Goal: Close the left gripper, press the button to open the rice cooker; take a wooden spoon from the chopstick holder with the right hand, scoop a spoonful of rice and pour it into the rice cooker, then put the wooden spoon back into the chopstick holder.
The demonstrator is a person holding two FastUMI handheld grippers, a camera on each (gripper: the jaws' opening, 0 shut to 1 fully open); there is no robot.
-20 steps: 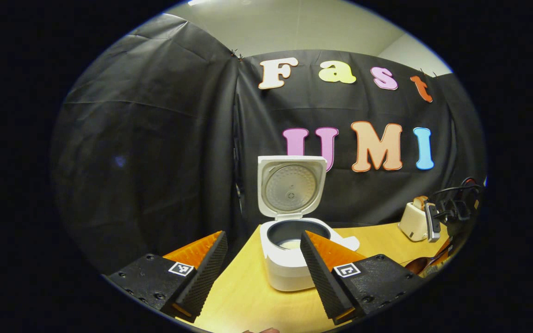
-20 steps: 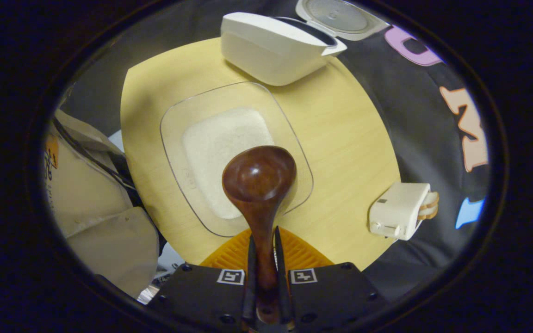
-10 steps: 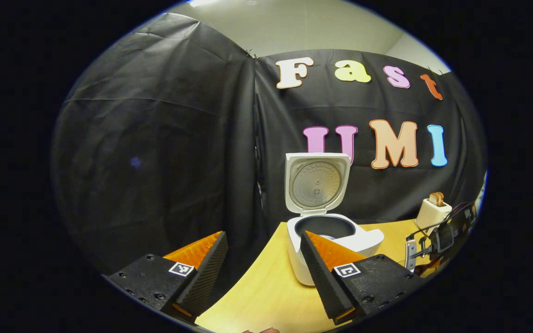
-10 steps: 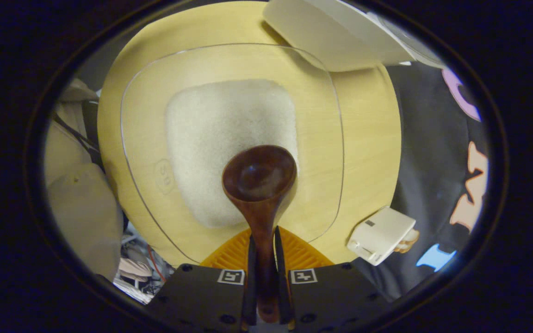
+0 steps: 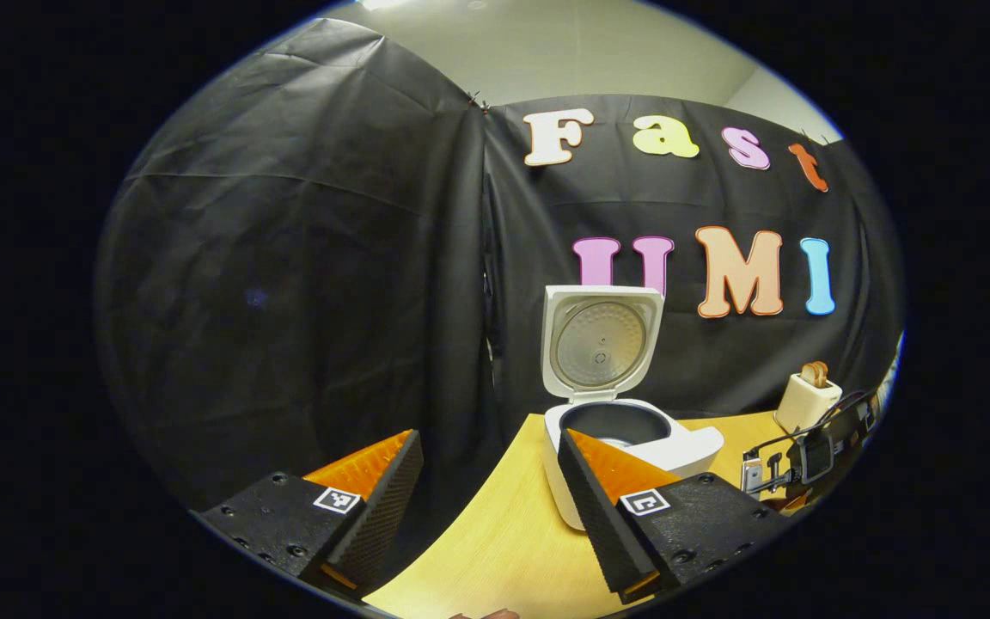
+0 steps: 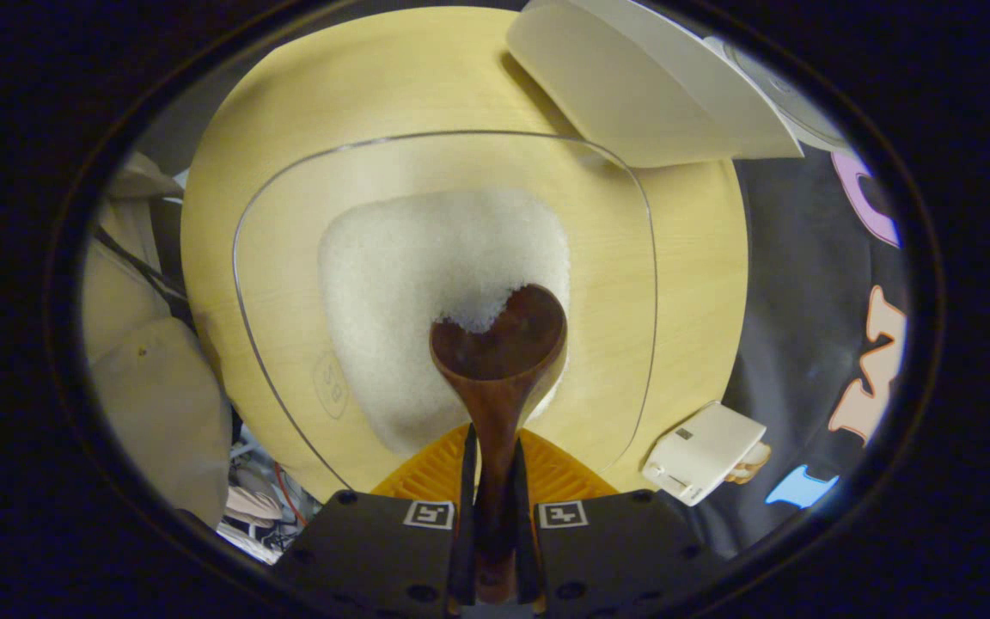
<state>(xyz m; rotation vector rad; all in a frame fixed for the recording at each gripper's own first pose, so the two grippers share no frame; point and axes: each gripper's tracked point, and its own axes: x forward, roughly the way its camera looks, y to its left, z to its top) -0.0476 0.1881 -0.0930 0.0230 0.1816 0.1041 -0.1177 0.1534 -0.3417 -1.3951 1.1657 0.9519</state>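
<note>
While our right tongs clamp the wooden spoon by its handle, bowl dipped into the rice to scoop | left tongs wide apart, holding nothing, clear of the rice cooker, lid up to receive it.

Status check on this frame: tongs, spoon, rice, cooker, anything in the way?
Left tongs open, holding nothing. Right tongs shut on wooden spoon, bowl tip dug into rice in clear tray. Rice cooker lid up. Nothing blocking.
</note>
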